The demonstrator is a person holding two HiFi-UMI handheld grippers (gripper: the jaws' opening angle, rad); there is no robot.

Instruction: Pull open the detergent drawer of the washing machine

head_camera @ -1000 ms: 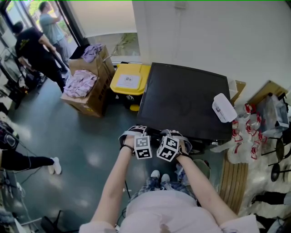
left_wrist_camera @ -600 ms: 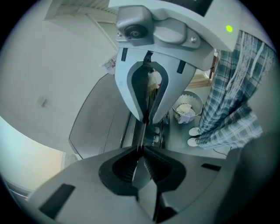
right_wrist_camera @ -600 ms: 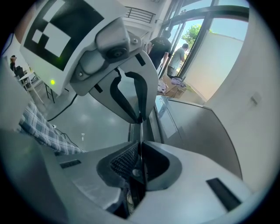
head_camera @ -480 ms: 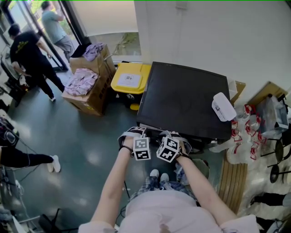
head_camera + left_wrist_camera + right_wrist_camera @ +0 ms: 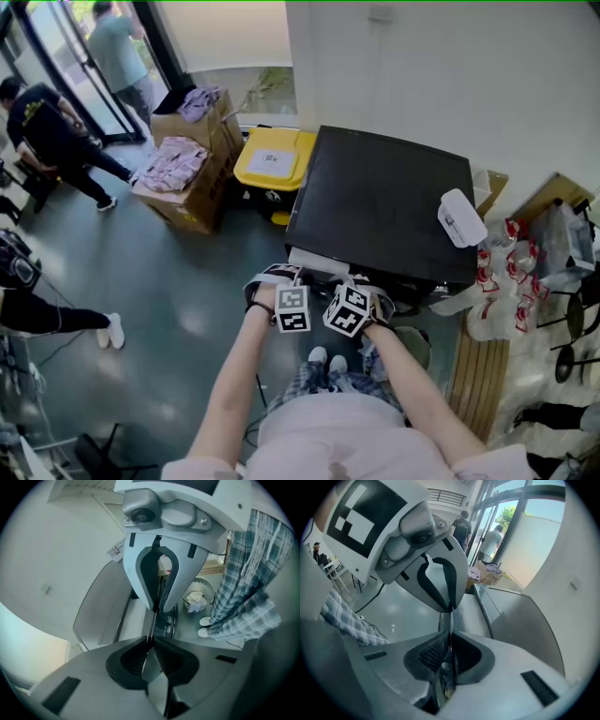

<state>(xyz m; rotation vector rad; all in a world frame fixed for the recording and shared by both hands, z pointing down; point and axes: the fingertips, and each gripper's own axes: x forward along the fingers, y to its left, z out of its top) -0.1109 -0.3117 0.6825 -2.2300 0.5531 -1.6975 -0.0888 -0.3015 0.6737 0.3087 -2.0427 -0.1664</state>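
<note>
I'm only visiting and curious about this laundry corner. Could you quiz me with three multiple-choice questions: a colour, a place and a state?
1. The bin's lid is: A red, B yellow, C blue.
2. The white box lies: A on the washing machine, B under it, C inside the bin.
3. The left gripper's jaws stand: A wide apart, B closed together, C half open.
Answers: 1 B, the lid is bright yellow; 2 A, it rests near the dark top's right edge; 3 B, their tips meet.
</note>
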